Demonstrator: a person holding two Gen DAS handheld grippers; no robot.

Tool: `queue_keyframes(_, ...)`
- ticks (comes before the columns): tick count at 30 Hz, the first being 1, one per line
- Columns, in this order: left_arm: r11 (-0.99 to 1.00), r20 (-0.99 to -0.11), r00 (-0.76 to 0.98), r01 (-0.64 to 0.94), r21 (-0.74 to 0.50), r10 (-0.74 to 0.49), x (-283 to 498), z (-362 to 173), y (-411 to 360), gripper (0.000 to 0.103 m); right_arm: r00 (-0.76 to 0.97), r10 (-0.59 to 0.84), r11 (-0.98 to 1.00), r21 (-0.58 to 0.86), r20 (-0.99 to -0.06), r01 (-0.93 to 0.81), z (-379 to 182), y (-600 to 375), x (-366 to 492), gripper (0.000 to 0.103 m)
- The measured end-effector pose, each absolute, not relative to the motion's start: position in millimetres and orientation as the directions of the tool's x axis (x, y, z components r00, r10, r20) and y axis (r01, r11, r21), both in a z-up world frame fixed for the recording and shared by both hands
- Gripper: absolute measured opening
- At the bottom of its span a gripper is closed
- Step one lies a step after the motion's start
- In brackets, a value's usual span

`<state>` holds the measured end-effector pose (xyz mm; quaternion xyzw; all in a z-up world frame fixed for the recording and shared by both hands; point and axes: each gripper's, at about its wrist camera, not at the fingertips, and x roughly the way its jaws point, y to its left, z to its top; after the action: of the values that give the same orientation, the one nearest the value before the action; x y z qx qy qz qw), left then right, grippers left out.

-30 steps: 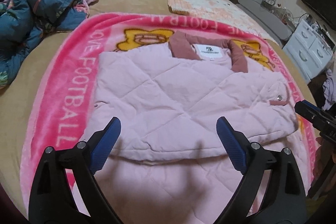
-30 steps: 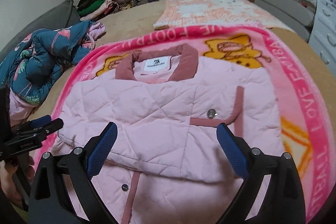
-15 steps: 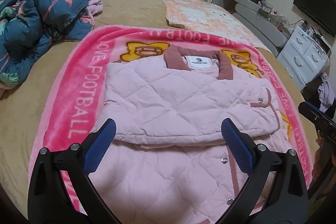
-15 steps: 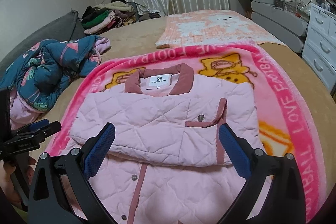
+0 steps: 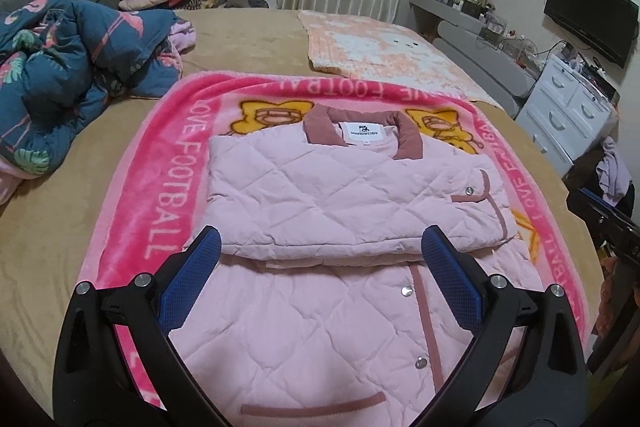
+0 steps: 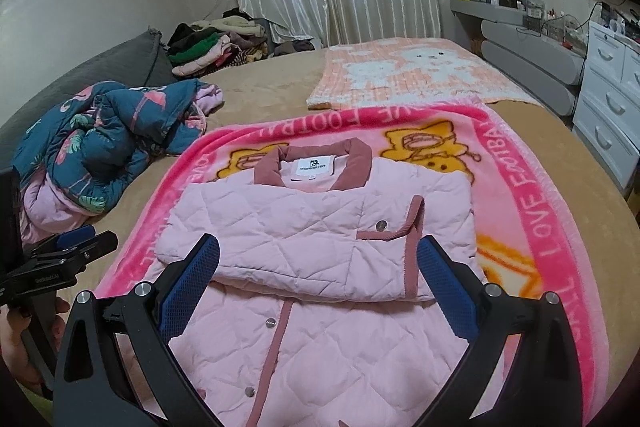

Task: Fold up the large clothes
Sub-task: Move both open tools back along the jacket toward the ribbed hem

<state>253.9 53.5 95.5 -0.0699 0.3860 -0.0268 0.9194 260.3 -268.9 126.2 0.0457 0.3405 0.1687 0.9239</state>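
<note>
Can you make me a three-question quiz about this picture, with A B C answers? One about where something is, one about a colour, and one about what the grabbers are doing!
1. Where does the pink jacket lie?
A. On the pink football blanket
B. On the white drawers
C. On the clothes pile

2. What colour is the jacket's collar?
A. Green
B. Dusty rose
C. Yellow

3. What is the left hand-held gripper doing?
A. Pinching a sleeve
B. Holding a sock
C. Open, holding nothing

Answers:
1. A, the blanket's pink border shows around the jacket.
2. B, it is darker than the pale quilted body.
3. C, its blue pads stand wide apart; the right hand-held gripper is open too.
</note>
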Motion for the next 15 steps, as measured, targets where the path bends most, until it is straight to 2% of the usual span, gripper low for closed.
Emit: queue_keyframes(15,0.993,-0.677,0.73,0.017,-0.114,-0.09,206,108,45,0.094,0.746,0.363,0.93,0.17,-0.558,-0.326,152,-273,205,0.099)
